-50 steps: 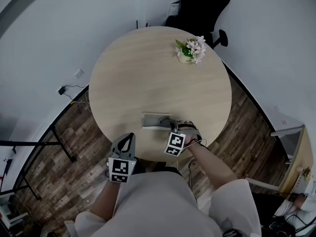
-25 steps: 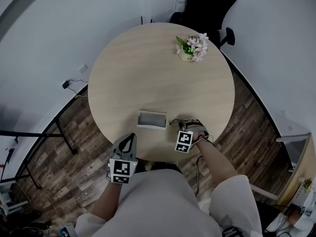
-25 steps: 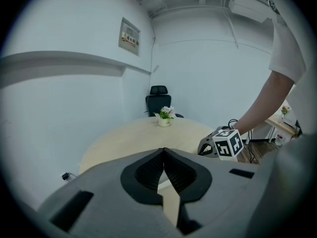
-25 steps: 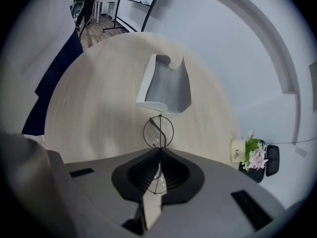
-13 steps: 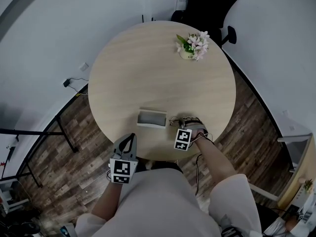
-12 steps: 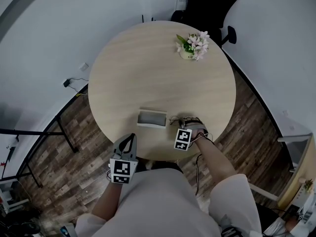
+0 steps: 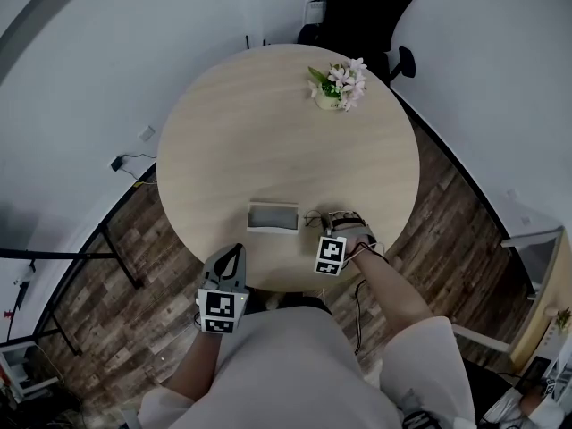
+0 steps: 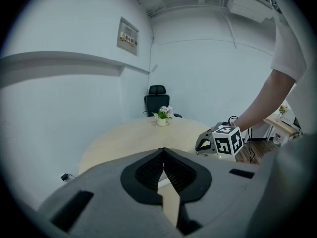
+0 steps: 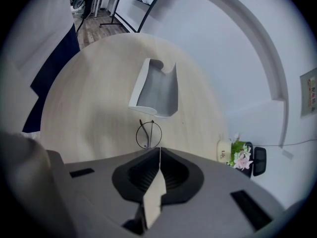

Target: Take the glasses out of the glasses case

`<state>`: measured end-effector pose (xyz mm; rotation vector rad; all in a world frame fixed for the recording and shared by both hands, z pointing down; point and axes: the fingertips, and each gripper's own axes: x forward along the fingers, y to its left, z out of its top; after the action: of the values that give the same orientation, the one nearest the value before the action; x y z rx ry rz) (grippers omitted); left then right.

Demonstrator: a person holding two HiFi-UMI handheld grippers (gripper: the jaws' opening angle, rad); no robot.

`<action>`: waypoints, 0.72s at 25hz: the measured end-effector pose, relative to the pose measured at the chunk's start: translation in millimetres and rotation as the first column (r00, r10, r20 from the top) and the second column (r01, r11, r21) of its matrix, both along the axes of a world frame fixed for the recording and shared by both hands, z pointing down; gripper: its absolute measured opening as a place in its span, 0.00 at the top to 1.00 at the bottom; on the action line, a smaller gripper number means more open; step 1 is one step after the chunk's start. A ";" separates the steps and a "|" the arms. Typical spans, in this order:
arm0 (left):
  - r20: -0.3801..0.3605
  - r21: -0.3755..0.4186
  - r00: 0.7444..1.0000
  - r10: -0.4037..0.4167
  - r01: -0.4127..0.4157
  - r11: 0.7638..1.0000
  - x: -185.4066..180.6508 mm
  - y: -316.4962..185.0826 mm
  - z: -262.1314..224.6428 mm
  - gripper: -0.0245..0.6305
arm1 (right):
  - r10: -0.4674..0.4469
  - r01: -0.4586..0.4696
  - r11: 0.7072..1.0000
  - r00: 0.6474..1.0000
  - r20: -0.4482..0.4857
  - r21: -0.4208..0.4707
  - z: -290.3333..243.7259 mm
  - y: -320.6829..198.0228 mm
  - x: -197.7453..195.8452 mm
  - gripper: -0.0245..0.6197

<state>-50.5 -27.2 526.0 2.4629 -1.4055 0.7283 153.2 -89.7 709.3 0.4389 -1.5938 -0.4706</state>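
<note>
Your right hand-held gripper [image 9: 159,149] has drawn back from the case [image 9: 157,90], jaws pinched shut on the glasses [image 9: 148,134], which now sit clear of it over the tabletop [image 7: 268,132]. The removal looks done; only setting them down seems left. Your left hand-held gripper [image 8: 164,150] waits closed and empty.

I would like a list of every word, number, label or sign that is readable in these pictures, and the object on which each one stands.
No text can be quoted with certainty.
Flower pot: dark lettering, too blurred to read.
Wall panel: red print, too small to read.
Marker cube: black and white squares only, no words or numbers.
</note>
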 end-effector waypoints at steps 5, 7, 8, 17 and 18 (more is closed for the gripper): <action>-0.009 0.018 1.000 0.023 -0.023 1.000 -6.3 -1.6 -7.0 0.96 | 0.064 -0.066 0.997 0.996 0.059 0.038 -28.0 6.6 -9.7 0.94; -0.011 0.027 0.999 0.032 -0.031 0.999 -9.8 -3.9 -10.0 0.96 | 0.129 -0.135 0.990 0.984 0.126 0.042 -41.4 9.3 -15.3 0.94; -0.013 0.031 0.999 0.035 -0.035 0.999 -12.0 -5.1 -11.4 0.96 | 0.164 -0.173 0.984 0.973 0.162 0.042 -48.1 10.7 -18.4 0.94; -0.038 0.072 0.997 0.071 -0.068 0.995 -39.9 -4.8 -29.3 0.96 | 0.447 -0.514 0.856 0.681 0.581 -0.055 -131.0 30.3 -63.2 0.94; -0.044 0.074 0.996 0.073 -0.070 0.995 -43.1 -5.1 -28.7 0.96 | 0.472 -0.552 0.831 0.626 0.622 -0.075 -139.4 33.8 -66.5 0.94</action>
<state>-93.6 -32.3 497.3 2.5801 -1.3564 0.6399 86.7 -56.0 570.0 1.2153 -1.9604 0.0479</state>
